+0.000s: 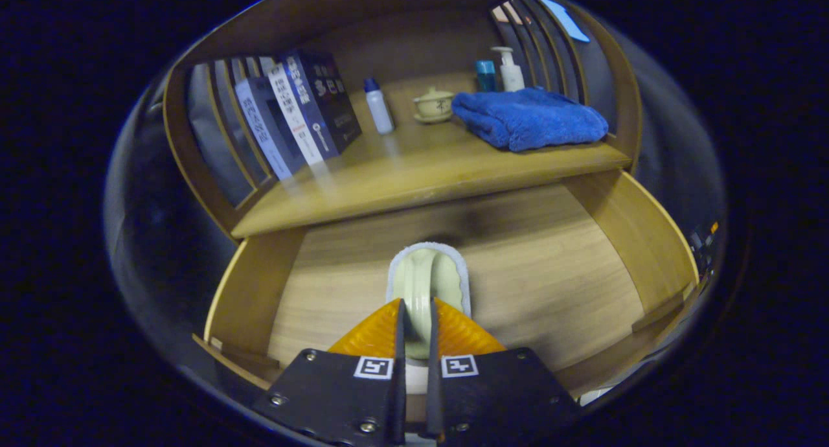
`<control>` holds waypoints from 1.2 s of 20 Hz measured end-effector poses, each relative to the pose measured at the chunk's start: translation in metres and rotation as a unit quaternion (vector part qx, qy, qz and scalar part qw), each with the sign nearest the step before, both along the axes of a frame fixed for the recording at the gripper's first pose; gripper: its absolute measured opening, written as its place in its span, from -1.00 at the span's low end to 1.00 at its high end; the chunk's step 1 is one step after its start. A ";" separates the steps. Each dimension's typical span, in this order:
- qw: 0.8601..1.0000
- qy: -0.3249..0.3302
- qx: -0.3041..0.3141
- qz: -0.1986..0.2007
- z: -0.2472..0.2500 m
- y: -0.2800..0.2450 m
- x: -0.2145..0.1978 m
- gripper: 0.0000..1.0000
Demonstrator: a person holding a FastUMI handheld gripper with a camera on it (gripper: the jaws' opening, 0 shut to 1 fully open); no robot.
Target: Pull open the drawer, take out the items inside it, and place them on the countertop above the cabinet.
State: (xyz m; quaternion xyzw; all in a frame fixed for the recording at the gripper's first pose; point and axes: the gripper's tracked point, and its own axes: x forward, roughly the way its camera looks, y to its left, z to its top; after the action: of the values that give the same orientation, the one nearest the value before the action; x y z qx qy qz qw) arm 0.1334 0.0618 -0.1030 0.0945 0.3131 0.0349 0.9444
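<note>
Grabbing the cup out of the open drawer

Looking down into the drawer (pixel 531 285), it's already pulled well out, so that part of the job looks done. The claw (pixel 414 317) is pinched narrow on the handle of a pale green cup (pixel 429 275), which sits at 12 o'clock right off the fingertips, and both fingers look pressed against that handle. I can't tell for sure if the cup is resting on the drawer floor or already lifted a bit, things are blurry in there. Nothing else jumps out on the drawer bottom, but the corners behind the claw are hidden, so I wouldn't swear it's the only item

Up above at 12 o'clock is the desk (pixel 414 175) where the cup has to go. It's kinda busy: a row of books (pixel 298 110) at 11 o'clock, a small white bottle (pixel 378 107) next to them, a lidded teacup (pixel 433 103) further back, and a folded blue towel (pixel 528 116) at 1 o'clock with a pump bottle (pixel 510 68) behind it. The front strip of the desk between books and towel looks bare

So my guess: drawer open, grip made, lift and placing left to do
</note>
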 end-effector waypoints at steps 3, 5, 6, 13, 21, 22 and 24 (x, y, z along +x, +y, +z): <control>0.996 -0.083 0.015 0.019 0.034 0.009 -0.008 -0.74; 0.991 -0.134 0.011 0.026 0.051 0.010 -0.013 -0.74; 0.987 -0.158 0.004 0.028 0.059 0.010 -0.018 -0.74; 0.964 -0.265 -0.016 0.026 0.118 0.013 -0.034 -0.74; 0.958 -0.282 -0.043 0.005 0.194 0.006 0.014 -0.75; 0.959 -0.279 -0.053 0.003 0.199 0.006 0.027 -0.75; 0.966 -0.251 -0.066 0.002 0.195 0.006 0.049 -0.74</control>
State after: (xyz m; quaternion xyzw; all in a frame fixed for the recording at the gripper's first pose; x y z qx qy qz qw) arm 0.1828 0.0677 0.0920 0.0195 0.0673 0.0388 0.9968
